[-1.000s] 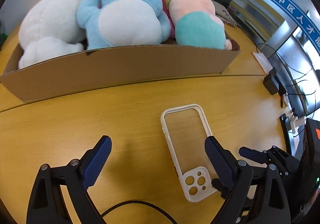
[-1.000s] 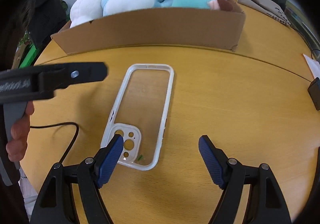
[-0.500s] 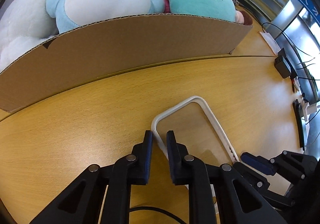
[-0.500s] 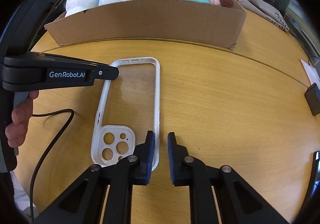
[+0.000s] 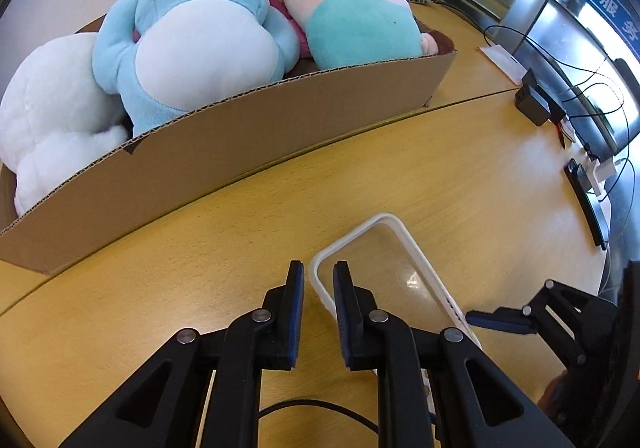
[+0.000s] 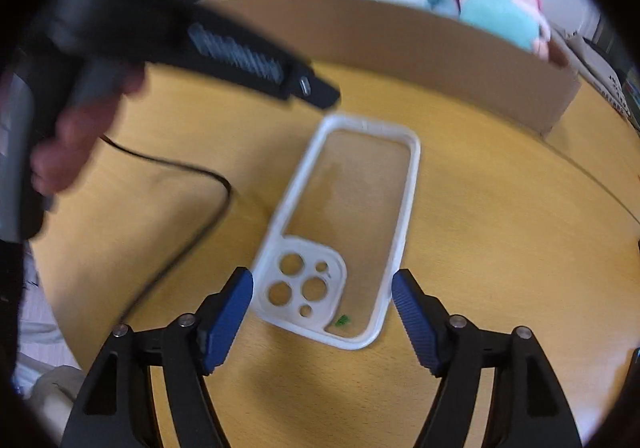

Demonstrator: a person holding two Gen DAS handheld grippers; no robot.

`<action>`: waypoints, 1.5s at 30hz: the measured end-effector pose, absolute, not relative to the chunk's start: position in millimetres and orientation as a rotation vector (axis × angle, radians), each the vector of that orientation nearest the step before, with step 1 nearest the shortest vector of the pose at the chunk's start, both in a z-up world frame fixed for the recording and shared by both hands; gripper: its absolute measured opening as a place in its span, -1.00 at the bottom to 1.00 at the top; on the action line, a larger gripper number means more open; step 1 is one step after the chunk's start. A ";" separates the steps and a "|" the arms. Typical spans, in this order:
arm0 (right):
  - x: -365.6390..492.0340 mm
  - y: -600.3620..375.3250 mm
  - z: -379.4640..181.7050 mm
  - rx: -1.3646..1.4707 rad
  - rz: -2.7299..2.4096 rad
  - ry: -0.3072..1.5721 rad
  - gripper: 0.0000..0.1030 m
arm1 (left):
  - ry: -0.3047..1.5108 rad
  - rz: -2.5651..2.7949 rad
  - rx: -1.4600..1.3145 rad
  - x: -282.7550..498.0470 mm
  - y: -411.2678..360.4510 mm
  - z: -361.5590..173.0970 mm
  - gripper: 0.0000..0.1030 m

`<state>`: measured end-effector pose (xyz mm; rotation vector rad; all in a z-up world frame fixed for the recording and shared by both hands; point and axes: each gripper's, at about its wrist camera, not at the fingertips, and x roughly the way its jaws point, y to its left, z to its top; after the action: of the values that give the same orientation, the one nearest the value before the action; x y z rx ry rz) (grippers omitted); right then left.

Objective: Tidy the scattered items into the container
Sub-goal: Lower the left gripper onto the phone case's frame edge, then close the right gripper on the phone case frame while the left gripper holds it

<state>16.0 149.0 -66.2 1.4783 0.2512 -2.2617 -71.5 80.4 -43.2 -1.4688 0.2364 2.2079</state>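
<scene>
Right gripper [image 6: 322, 322] released: jaws half a second ago pinched on the phone case [image 6: 344, 232] long edge, now spread wide either side of its camera-cutout end, touching nothing. Left gripper [image 5: 319, 282] same as half a second ago, clenched on the case's rim near the plain end; rim sits between the pads, narrow gap visible. Looks like a handover to a single-handed hold, so the carry to the cardboard box [image 5: 248, 136] probably falls to the left side alone. Whether the case is off the wooden table [image 5: 460, 176] yet: cannot tell, right view is motion-blurred. Case located near, centre of table, well short of the box at the far edge. Material: clear flat back, milky white bumper, rounded corners, raised white panel with round lens holes; thin and likely flexible, so an edge pinch may let it pivot. Box is low corrugated card, raw fluted rim, already packed with soft plush: white toy [image 5: 52, 120] left, blue bear [image 5: 192, 44] middle, pink-and-teal toy [image 5: 352, 16] right. Little free room visible; a slot along the near wall seems the likely drop.
</scene>
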 end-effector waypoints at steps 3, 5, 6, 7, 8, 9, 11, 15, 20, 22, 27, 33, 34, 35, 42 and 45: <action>14.0 160.9 -65.3 1.470 -2.249 0.254 0.41 | 0.282 2.169 -1.438 -67.4 79.9 -42.0 -0.70; 13.3 172.3 -68.0 1.469 -2.235 0.353 0.41 | 0.339 2.139 -1.402 -62.8 83.0 -39.6 -0.70; 12.0 179.6 -69.8 1.468 -2.226 0.390 0.41 | 0.381 2.122 -1.375 -59.6 86.2 -38.2 -0.70; 10.2 187.5 -71.6 1.466 -2.218 0.420 0.41 | 0.421 2.103 -1.348 -56.6 89.4 -36.7 -0.69; 6.6 196.0 -71.8 1.472 -2.218 0.431 0.41 | 0.463 2.075 -1.316 -53.1 92.9 -36.0 -0.63; 2.3 204.8 -71.4 1.481 -2.222 0.434 0.41 | 0.505 2.045 -1.284 -49.5 96.0 -35.4 -0.51; -3.6 217.1 -66.5 1.468 -2.247 0.464 0.41 | 0.576 1.972 -1.233 -42.9 100.6 -36.6 -0.31; 1.4 215.7 -50.3 1.338 -2.161 0.493 0.44 | 0.672 1.834 -1.162 -27.5 106.3 -40.2 -0.26; 13.5 191.0 -54.5 1.211 -1.979 0.678 0.44 | 0.675 1.769 -1.122 -6.7 113.5 -37.1 0.13; 19.9 182.7 -57.4 1.147 -1.895 0.779 0.44 | 0.677 1.760 -1.122 3.0 116.5 -38.2 0.19; 31.5 166.5 -54.0 0.947 -1.624 1.085 0.44 | 0.766 1.711 -1.141 24.6 124.5 -53.5 0.34; -7.8 157.8 -62.3 0.947 -1.418 1.146 0.44 | 0.830 1.708 -1.202 17.8 129.6 -72.9 0.43; -16.9 156.9 -64.2 0.957 -1.411 1.137 0.46 | 0.825 1.710 -1.208 14.3 129.0 -72.8 0.44; -23.6 156.6 -64.9 0.961 -1.409 1.122 0.51 | 0.819 1.710 -1.213 11.1 128.5 -72.7 0.44; -46.0 160.3 -64.1 0.974 -1.449 1.028 0.47 | 0.777 1.704 -1.194 -1.5 124.0 -67.6 0.35; -48.8 166.7 -60.9 0.992 -1.448 0.980 0.03 | 0.772 1.694 -1.178 -2.2 122.7 -63.9 0.17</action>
<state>-48.8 166.7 -60.9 0.9922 0.9795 -1.4479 -2.2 122.7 -63.9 -1.1777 0.7715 1.6944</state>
